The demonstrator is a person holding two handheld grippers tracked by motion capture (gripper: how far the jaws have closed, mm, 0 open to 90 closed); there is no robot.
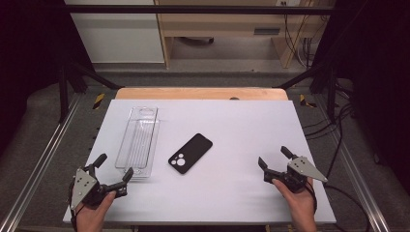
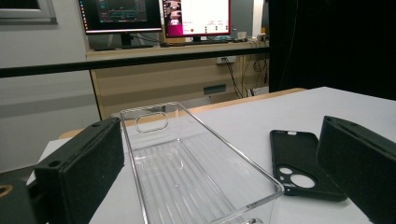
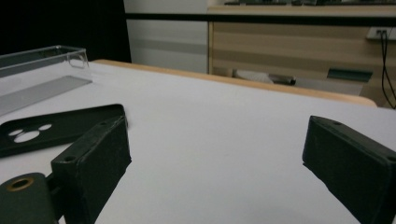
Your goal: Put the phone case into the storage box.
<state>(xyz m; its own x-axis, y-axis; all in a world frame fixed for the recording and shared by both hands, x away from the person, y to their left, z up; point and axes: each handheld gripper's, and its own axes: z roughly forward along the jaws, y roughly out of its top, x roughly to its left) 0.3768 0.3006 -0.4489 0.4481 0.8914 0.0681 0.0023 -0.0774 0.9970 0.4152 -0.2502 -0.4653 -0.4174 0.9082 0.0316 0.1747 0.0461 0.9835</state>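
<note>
- The left tool [image 1: 113,170] is resting at the near left corner of the white worktop [image 1: 241,121], held in a person's hand; its jaws are standing wide apart and gripping nothing.
- The right tool [image 1: 274,158] is sitting near the right edge of the worktop, also with its jaws spread and nothing between them.
- A clear plastic tray [image 1: 138,142] is lying on the left part of the worktop, just in front of the left tool, with its long side running away from the person.
- A black phone case [image 1: 190,153] is lying flat in the middle of the worktop, just beside the tray on its right, not touching it, and well apart from the right tool.
</note>
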